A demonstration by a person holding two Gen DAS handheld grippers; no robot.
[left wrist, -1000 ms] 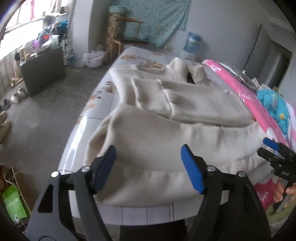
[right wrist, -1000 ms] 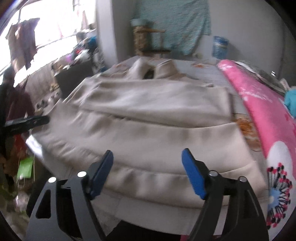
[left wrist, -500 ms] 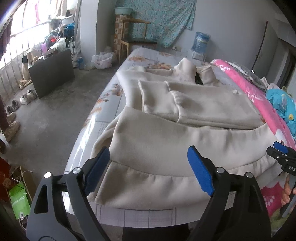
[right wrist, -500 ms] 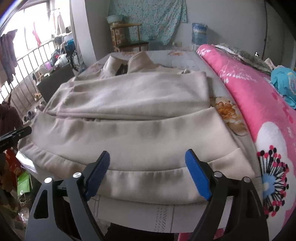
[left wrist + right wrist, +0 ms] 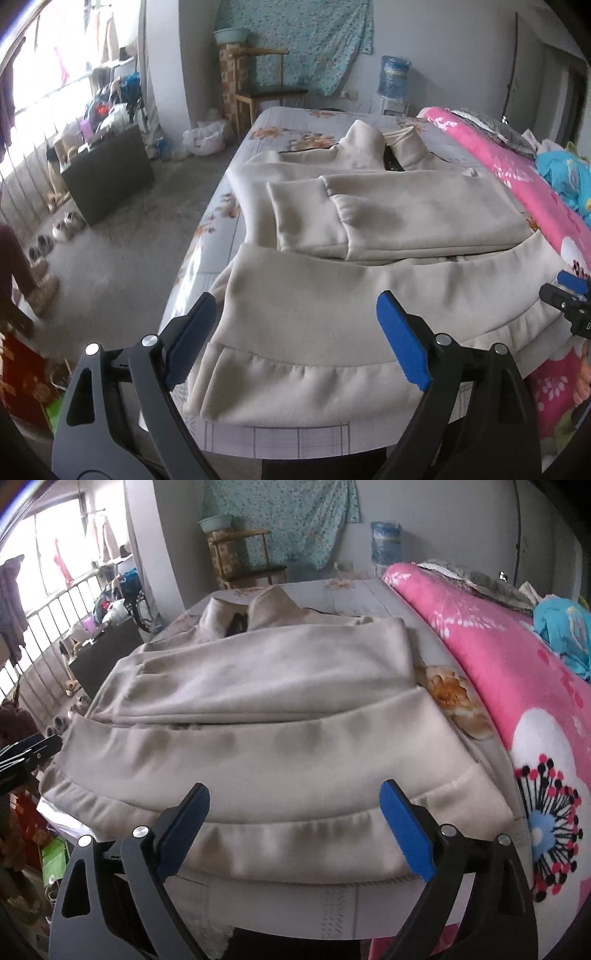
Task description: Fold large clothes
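Observation:
A large beige coat (image 5: 369, 295) lies flat on the bed, collar at the far end, both sleeves folded across its chest. Its hem runs along the near bed edge. It also shows in the right wrist view (image 5: 277, 738). My left gripper (image 5: 295, 328) is open and empty, hovering over the hem's left part. My right gripper (image 5: 295, 812) is open and empty over the hem's right part. The right gripper's tips show at the right edge of the left wrist view (image 5: 569, 295); the left gripper's tips show at the left edge of the right wrist view (image 5: 29, 753).
The bed (image 5: 280, 122) has a grey floral sheet. A pink flowered quilt (image 5: 517, 672) and blue clothes (image 5: 569, 177) lie along its right side. A dark cabinet (image 5: 107, 173), shoes, a chair (image 5: 266, 92) and a water bottle (image 5: 395, 75) stand on the floor beyond.
Both grippers have pulled back and risen slightly from the hem; the coat now lies still and flat. Both stay open.

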